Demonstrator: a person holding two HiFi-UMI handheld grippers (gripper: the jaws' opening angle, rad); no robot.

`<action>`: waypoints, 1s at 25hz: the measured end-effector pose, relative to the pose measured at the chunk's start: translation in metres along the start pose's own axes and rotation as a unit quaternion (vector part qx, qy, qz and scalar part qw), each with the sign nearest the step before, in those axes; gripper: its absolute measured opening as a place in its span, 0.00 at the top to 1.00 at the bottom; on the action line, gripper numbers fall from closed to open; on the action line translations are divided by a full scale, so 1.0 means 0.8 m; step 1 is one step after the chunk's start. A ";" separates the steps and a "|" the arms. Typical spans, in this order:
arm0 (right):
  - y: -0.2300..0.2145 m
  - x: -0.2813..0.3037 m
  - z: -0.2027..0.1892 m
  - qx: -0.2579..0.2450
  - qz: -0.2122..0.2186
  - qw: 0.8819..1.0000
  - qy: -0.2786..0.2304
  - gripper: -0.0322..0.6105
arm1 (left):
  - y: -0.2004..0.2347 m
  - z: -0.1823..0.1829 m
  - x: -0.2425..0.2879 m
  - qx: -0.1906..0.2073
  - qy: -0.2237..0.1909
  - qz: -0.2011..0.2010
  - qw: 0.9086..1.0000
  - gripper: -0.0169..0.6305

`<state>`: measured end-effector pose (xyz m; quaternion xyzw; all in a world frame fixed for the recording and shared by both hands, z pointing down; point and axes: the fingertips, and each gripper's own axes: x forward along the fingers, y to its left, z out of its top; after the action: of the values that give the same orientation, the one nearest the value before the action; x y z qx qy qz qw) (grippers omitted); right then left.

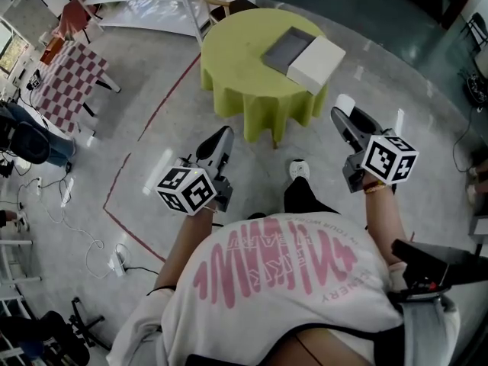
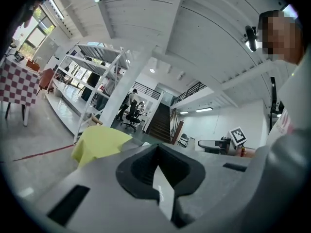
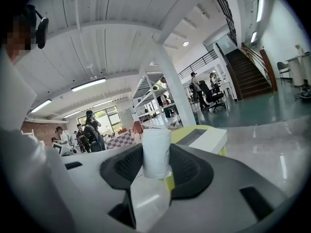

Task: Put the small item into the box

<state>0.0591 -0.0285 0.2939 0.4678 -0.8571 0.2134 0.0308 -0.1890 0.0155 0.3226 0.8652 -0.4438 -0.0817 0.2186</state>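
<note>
At the centre of the right gripper view, the right gripper (image 3: 156, 159) is clenching a small white roll (image 3: 156, 144), which is standing upright between its dark pads. At the right of the head view, that roll is poking out beyond the jaw tips, over the floor (image 1: 152, 82) and well apart from the table (image 1: 244, 90). At the centre of the left gripper view, the left gripper (image 2: 156, 152) is holding its jaws pressed together with nothing between them. At the upper middle of the head view, the round table is wearing a yellow-green cloth and carrying the open grey box (image 1: 284, 49), with a white lid (image 1: 319, 63) touching its right side.
</note>
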 end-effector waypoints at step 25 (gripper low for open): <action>-0.207 0.208 0.138 -0.023 0.089 0.995 0.041 0.69 | 0.047 0.091 0.279 0.002 -0.073 0.057 0.996 0.96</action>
<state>0.1173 -0.2815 0.2915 0.3797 -0.8980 0.2148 0.0580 -0.1090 -0.2051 0.2867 0.8307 -0.5071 -0.1316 0.1884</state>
